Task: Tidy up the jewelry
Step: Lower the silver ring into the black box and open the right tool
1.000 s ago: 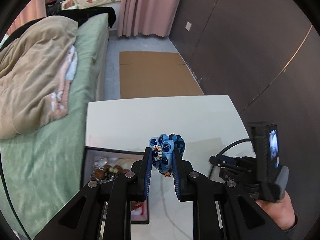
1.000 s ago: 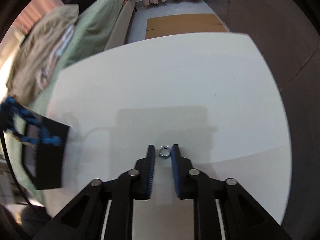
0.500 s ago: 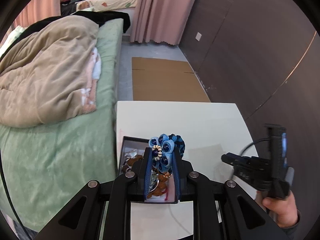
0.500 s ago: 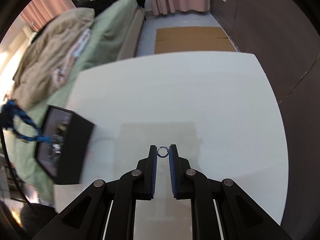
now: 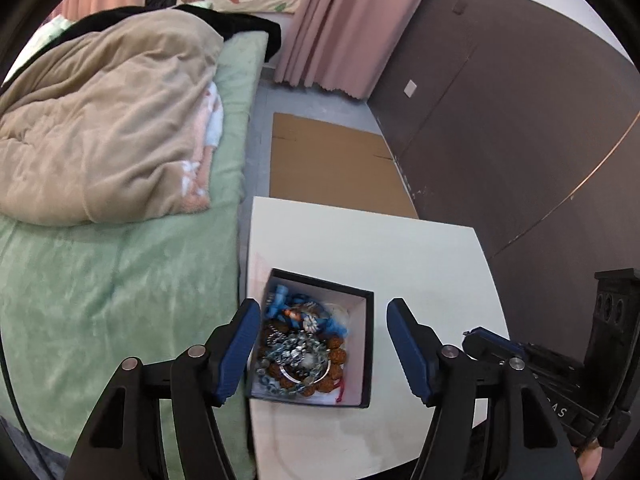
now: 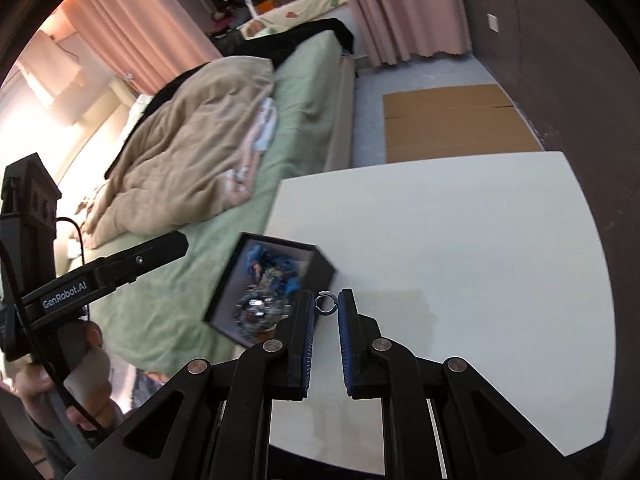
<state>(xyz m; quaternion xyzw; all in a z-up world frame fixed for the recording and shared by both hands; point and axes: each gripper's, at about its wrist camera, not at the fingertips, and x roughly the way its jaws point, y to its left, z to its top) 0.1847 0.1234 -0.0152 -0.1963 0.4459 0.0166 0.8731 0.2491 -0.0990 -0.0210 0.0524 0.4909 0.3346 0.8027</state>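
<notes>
Pinching ring (image 6: 325,303), right tongs (image 6: 326,308).

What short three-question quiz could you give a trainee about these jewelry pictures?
1. True or false: the left claw is open and empty above the black square jewelry box.
2. What does the right claw grip? A) small silver ring B) blue beaded bracelet C) nothing
3. Fill in: the box stands on the white table near its edge facing the ____ bed.

Key: 1 true; 2 A; 3 green.
</notes>
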